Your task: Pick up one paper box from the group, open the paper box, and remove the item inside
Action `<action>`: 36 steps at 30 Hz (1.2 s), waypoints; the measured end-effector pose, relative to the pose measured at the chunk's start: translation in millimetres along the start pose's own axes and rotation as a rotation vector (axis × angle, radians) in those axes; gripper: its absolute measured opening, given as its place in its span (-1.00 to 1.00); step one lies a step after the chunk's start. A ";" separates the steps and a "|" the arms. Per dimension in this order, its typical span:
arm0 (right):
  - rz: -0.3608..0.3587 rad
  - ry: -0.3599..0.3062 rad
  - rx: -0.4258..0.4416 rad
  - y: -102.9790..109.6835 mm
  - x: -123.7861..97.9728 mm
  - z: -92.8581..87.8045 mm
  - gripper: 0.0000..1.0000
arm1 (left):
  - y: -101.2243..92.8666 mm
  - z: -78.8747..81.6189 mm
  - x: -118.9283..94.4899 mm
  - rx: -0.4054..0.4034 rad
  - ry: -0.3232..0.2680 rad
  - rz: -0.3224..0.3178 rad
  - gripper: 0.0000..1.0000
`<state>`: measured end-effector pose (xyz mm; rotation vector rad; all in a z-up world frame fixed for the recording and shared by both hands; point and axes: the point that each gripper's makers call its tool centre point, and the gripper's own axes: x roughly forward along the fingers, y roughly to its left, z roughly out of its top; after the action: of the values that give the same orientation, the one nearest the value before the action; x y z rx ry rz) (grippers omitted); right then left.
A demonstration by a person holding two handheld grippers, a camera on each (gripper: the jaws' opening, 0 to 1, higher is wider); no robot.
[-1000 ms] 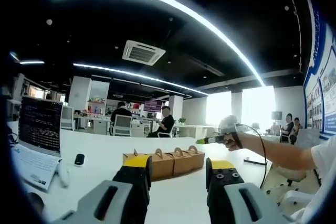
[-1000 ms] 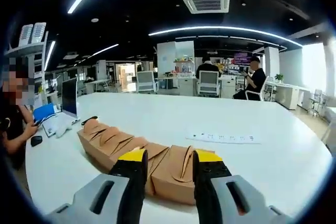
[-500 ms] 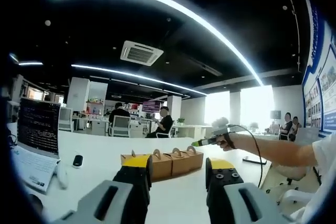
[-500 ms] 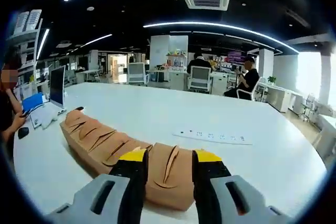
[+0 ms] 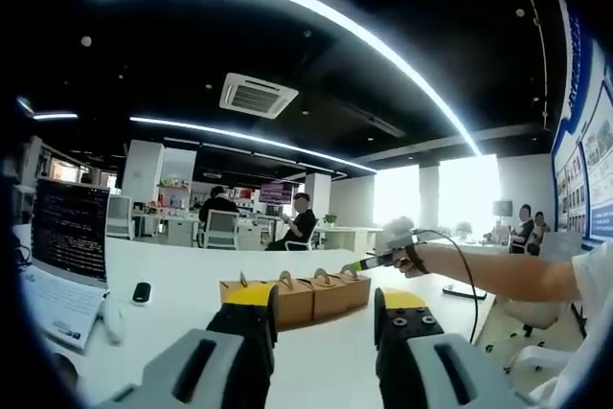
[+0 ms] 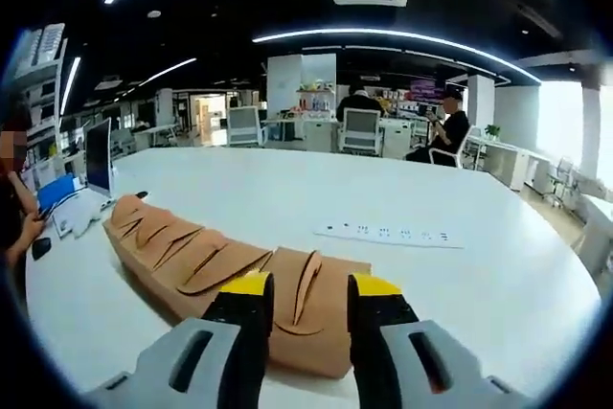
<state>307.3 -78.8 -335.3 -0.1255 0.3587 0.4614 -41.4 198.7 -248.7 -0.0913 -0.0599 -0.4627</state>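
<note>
While the left gripper (image 5: 323, 306) hangs back with jaws apart and empty, its view shows the row of paper boxes (image 5: 298, 295) on the white table (image 5: 182, 280), the right gripper (image 5: 378, 258) reaching over their far end. In the right gripper view, the open right gripper (image 6: 304, 286) straddles the nearest box (image 6: 308, 318), likely lining up on its handle. No writing is legible on the boxes.

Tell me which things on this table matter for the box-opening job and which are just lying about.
For the job:
row of paper boxes
right gripper, open, over the nearest box
left gripper, open, short of the boxes

Just lying about:
power strip
laptop
computer mouse
</note>
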 end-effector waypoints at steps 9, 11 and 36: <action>0.011 0.019 0.002 2.7 4.5 -7.8 -0.49 | 6.8 -3.5 0.5 0.003 0.011 0.022 -0.19; 0.011 0.025 0.002 3.3 5.9 -9.9 -0.52 | 7.0 -2.0 -0.5 0.004 0.007 0.022 -0.19; -0.011 0.059 -0.008 1.3 10.0 -16.5 -0.94 | 14.9 -2.3 -0.6 -0.001 0.005 0.037 -0.21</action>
<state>309.9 -76.8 -354.3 -0.1494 0.4138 0.4487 -35.2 212.0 -252.1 -0.0920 -0.0527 -0.4256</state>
